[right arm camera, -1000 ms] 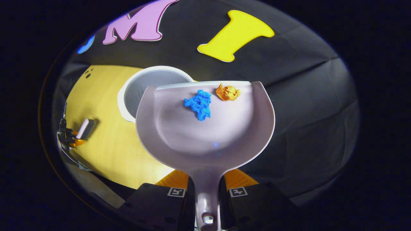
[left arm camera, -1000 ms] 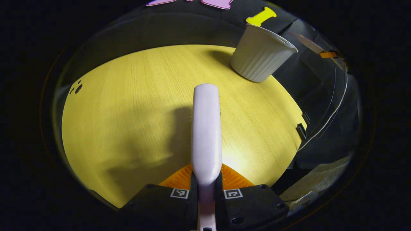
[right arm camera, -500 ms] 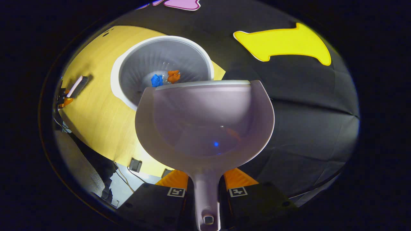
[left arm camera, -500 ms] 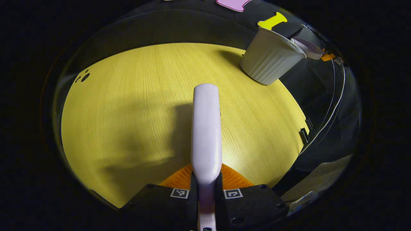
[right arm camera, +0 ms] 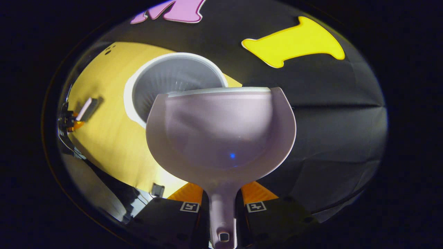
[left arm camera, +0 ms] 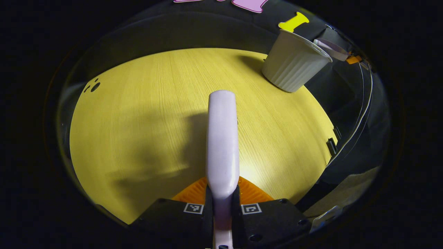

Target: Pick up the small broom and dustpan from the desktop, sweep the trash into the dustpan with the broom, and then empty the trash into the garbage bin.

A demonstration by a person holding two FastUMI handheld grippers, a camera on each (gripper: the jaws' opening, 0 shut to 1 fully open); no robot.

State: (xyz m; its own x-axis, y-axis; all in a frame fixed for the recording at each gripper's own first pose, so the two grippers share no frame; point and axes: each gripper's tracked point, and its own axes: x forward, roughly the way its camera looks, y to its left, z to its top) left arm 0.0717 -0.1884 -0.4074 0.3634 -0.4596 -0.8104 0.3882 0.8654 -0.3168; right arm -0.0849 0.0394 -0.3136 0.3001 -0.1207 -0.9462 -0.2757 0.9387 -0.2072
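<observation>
The right gripper (right arm camera: 223, 207) is clamped on the handle of the light, stiff dustpan (right arm camera: 221, 135) (empty, by the look) beside the bin (right arm camera: 173, 86) near the desktop's (left arm camera: 138, 114) far edge, while the left gripper (left arm camera: 222, 207) pinches the broom (left arm camera: 222, 138).

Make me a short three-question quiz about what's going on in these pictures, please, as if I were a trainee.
1. True or false: the dustpan has paper scraps in it.
2. What does the left gripper hold: A) a cup, B) the broom, C) nothing?
3. Fill in: the garbage bin stands on the ____.

Key: 1. False, the pan looks empty. 2. B, both fingers press on its handle. 3. Desktop, near its far corner.
</observation>
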